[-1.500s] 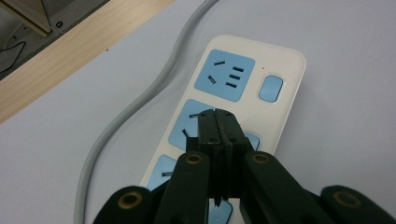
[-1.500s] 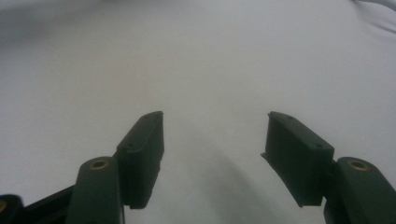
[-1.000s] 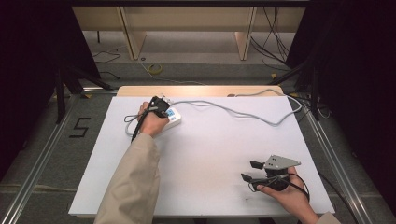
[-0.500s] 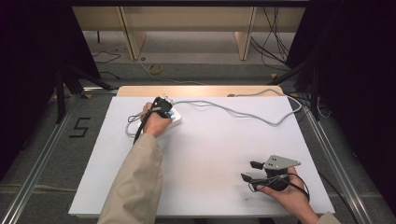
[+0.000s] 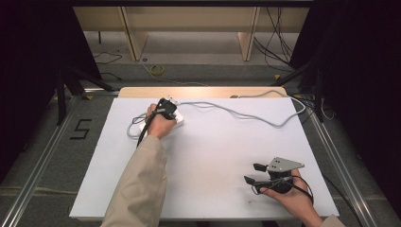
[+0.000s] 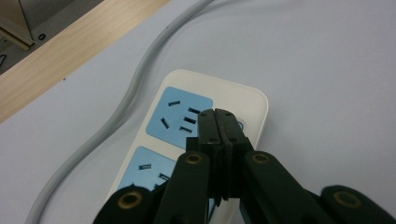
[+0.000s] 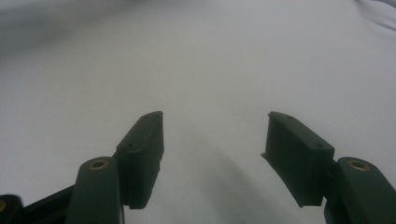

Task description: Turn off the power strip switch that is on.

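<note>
Tongs in the person's left hand [image 6: 219, 122] are pressed together with no gap between the jaws, their tips resting on the far end of a white power strip [image 6: 243, 98], just beside its blue socket panel [image 6: 180, 116]. From the high view the strip [image 5: 179, 122] lies at the far left of the white bench [image 5: 213, 156], mostly covered by the left hand [image 5: 160, 124]. A grey cable [image 5: 246, 113] runs from the strip rightwards along the far edge of the bench, curves near the far right corner and leaves the bench there; another loop of it lies to the left of the hand. In the left gripper view the same cable [image 6: 135, 84] passes just beside the strip. The right tongs [image 5: 255, 173] sit near the right corner of the bench, well apart from the strip, held low over the bare surface. Their jaws stand wide apart with nothing between them [image 7: 215, 140].
</note>
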A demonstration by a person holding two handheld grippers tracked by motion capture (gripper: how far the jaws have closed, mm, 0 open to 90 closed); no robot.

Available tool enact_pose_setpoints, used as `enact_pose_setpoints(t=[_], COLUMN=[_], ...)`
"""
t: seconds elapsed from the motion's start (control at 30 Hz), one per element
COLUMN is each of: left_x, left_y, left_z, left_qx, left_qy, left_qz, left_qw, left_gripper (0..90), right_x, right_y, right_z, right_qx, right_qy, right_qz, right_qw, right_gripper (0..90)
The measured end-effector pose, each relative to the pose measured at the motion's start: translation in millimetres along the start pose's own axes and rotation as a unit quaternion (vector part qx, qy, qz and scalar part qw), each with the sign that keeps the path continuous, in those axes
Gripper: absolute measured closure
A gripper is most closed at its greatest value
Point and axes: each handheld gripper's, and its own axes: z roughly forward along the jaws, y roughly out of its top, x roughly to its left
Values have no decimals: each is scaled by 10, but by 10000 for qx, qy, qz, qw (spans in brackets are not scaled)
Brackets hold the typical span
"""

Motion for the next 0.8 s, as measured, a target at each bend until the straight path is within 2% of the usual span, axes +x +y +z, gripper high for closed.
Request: enact_pose_setpoints(t=[0.8], left_x=[-23], left_y=[23], left_z=[32], left_qx=[-40], left_qy=[-61], left_qz=[-48], left_qw=[10000], left_gripper=[896], right_x=[4], right_y=[0], right_z=[7], right_qx=[-8], right_qy=[2], right_qz=[-1], right_qw=[10000], right_gripper=[380])
